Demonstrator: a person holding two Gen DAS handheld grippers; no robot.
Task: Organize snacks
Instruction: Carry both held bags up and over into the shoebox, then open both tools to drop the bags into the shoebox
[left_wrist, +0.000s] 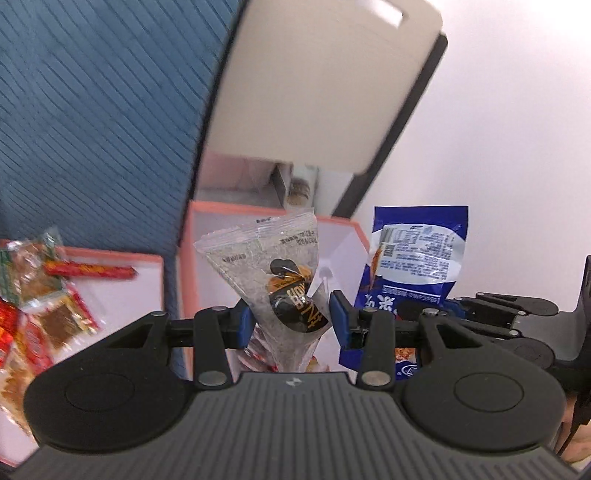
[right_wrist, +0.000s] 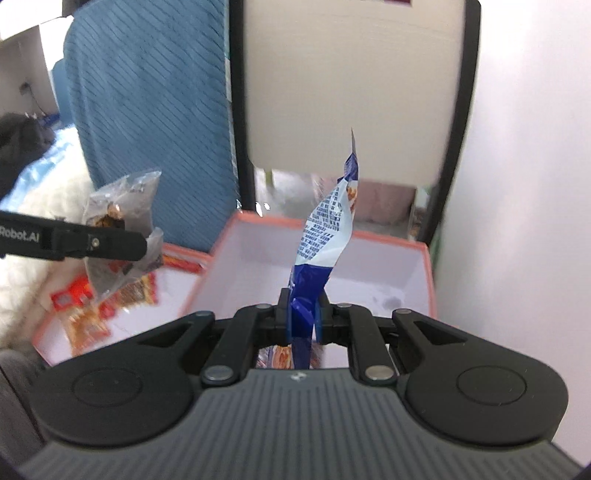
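My left gripper (left_wrist: 290, 321) has its jaws partly apart around a clear packet (left_wrist: 273, 266) with a dark snack inside; I cannot tell whether they grip it. The packet also shows in the right wrist view (right_wrist: 122, 229), held over the left box. My right gripper (right_wrist: 303, 317) is shut on a blue and white snack packet (right_wrist: 325, 229), held upright above a pink-rimmed white box (right_wrist: 406, 266). That blue packet shows in the left wrist view (left_wrist: 417, 254) beside the right gripper (left_wrist: 428, 310).
A second pink-rimmed box (left_wrist: 122, 295) on the left holds several red and orange snack packets (left_wrist: 40, 295). A beige chair back (right_wrist: 351, 74) and blue ribbed fabric (right_wrist: 147, 92) stand behind. A white wall (right_wrist: 535, 184) is at the right.
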